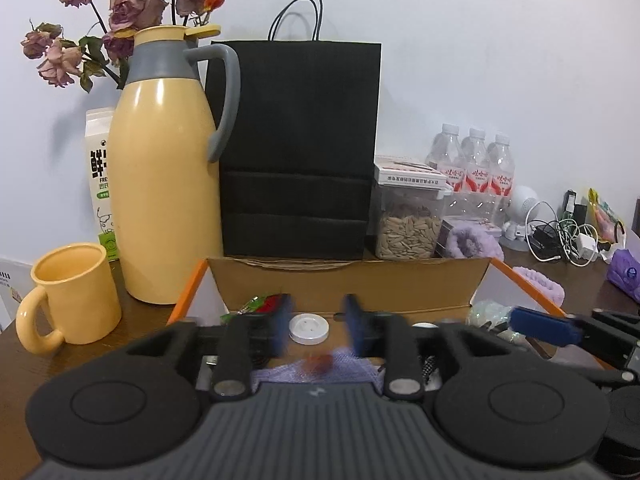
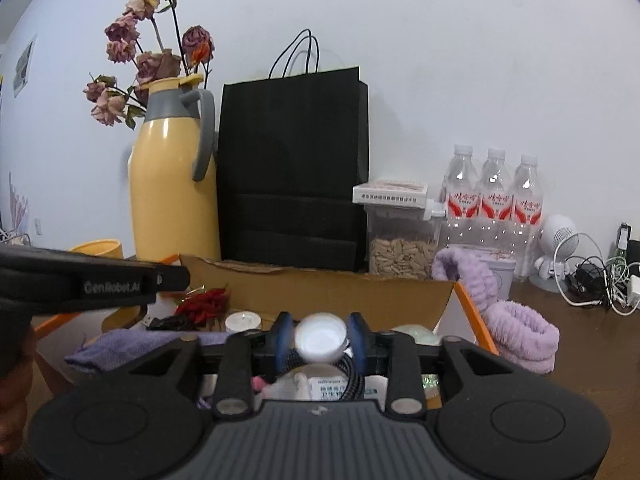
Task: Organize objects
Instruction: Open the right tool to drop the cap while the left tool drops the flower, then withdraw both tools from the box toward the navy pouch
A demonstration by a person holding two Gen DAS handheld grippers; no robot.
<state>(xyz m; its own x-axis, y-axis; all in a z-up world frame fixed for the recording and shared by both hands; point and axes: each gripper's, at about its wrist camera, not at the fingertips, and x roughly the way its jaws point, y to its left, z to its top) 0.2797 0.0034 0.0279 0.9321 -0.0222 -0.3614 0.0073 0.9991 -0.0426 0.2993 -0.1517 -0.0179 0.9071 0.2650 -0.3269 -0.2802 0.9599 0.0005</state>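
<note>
Grippers over the open box

Cardboard box (image 1: 352,280) with orange edges sits on the brown counter (image 1: 24,360), its flaps up and a jumble of small things inside. The left gripper (image 1: 318,326) hangs over it with its blue pads apart and nothing pressed between them; a round white cap (image 1: 309,329) lies in the box beyond the gap, and a purple cloth (image 1: 320,370) lies below. The right gripper (image 2: 320,336) is also over the box, its pads spread, with a white cup-shaped lid (image 2: 321,338) sitting in the gap; whether the pads touch it I cannot tell. Dried red chillies (image 2: 206,300) and a small white candle (image 2: 242,322) rest in the box to its left. Behind the box stand a yellow jug (image 1: 164,184), a black paper bag (image 1: 298,148), a jar of seeds (image 1: 408,224) and three water bottles (image 1: 474,164). A yellow mug (image 1: 74,292) stands left of the box, a purple headband (image 2: 520,338) right of it.
</note>
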